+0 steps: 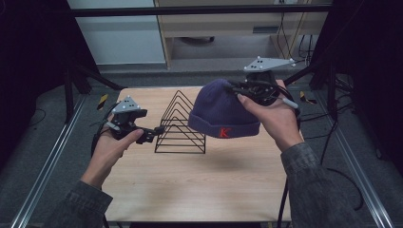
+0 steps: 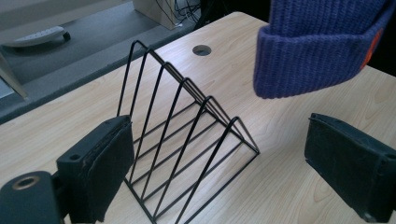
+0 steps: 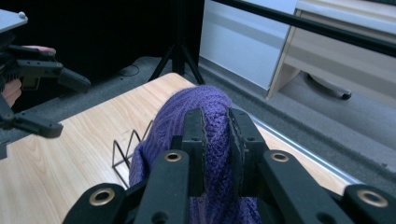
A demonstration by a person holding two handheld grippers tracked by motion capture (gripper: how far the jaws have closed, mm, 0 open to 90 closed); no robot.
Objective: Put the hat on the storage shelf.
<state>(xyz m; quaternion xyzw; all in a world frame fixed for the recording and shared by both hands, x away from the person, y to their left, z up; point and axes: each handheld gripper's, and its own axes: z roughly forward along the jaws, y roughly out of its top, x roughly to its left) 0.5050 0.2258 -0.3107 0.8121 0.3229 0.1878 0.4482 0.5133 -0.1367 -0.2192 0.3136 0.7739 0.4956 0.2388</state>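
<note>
**Beanie held aloft beside the wire rack**

The right gripper (image 1: 237,91) has its jaws pinched on a fold of knit at the crown of a purple beanie (image 1: 222,111), and the hat hangs from that pinch clear of the table (image 1: 199,185), its cuffed brim downward and a small red letter on the cuff facing the near edge. In the right gripper view the two jaws stand close together with purple knit squeezed between them. Gripping at the crown lets the opening fall open underneath, which would suit lowering the hat over something.

A black wire rack (image 1: 182,126), made of a row of triangular loops on a flat base, stands toward the far-left part of the table. The beanie hangs just right of it and above its base; whether the brim brushes the nearest loop cannot be told from the high view, but the left gripper view shows the hat off the wood, with bare table between it and the rack.

The left gripper (image 1: 154,133) is held low at the rack's left side, jaws spread wide. In the left gripper view the rack (image 2: 187,149) sits between the two pads without either touching it, likely ready to steady it.
</note>
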